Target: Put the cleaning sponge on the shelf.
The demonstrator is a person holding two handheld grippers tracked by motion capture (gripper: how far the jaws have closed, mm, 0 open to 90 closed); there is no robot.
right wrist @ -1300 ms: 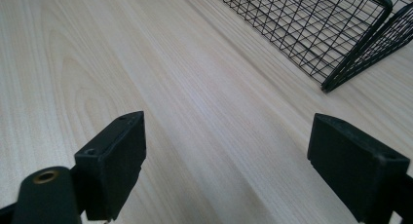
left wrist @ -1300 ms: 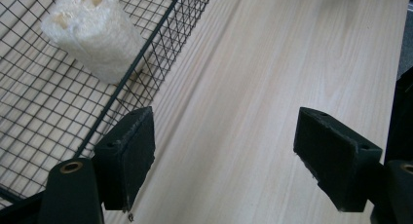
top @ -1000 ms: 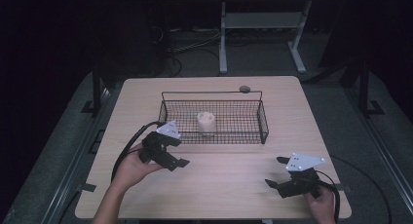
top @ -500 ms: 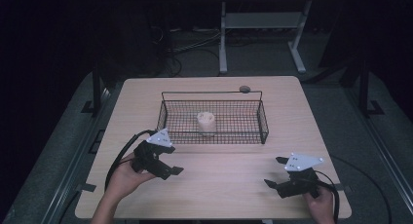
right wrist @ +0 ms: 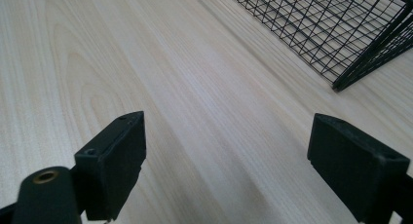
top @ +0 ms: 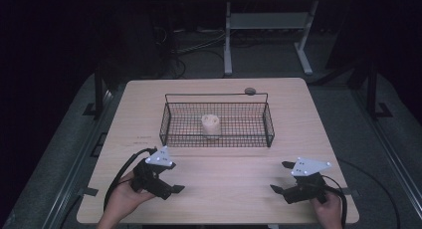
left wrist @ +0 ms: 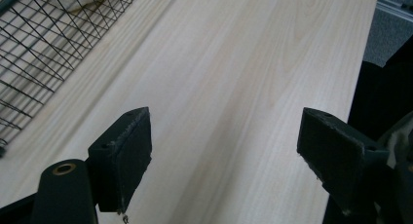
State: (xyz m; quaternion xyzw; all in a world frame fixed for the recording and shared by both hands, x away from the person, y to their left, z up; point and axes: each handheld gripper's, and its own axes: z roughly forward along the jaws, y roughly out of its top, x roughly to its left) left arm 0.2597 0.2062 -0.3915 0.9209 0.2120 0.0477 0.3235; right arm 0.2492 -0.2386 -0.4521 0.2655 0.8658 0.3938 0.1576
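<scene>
A black wire basket (top: pixel 268 124) stands on the middle of the wooden table (top: pixel 229 164). Inside it a cream, stubby cylinder (top: pixel 211 124) with holes in its top stands left of centre. My left gripper (top: pixel 174 179) is near the front left of the table, open and holding nothing, with the basket's near wall some way ahead. My right gripper (top: pixel 281 176) is open at the front right, also holding nothing. In the left gripper view the jaws (left wrist: pixel 224 121) stand wide over bare wood, with the basket (left wrist: pixel 44 44) at upper left. The right gripper view (right wrist: pixel 229 124) has the basket's corner (right wrist: pixel 341 34) at upper right.
A small dark round disc (top: pixel 250 91) lies at the table's back edge behind the basket. Cables trail from both grippers over the front edge. Bare wood lies between the two grippers. Dark floor and a metal stand (top: pixel 229 35) are beyond the table.
My left gripper has drawn back from the basket's near left corner toward the table's front edge. The right gripper has hardly moved.
</scene>
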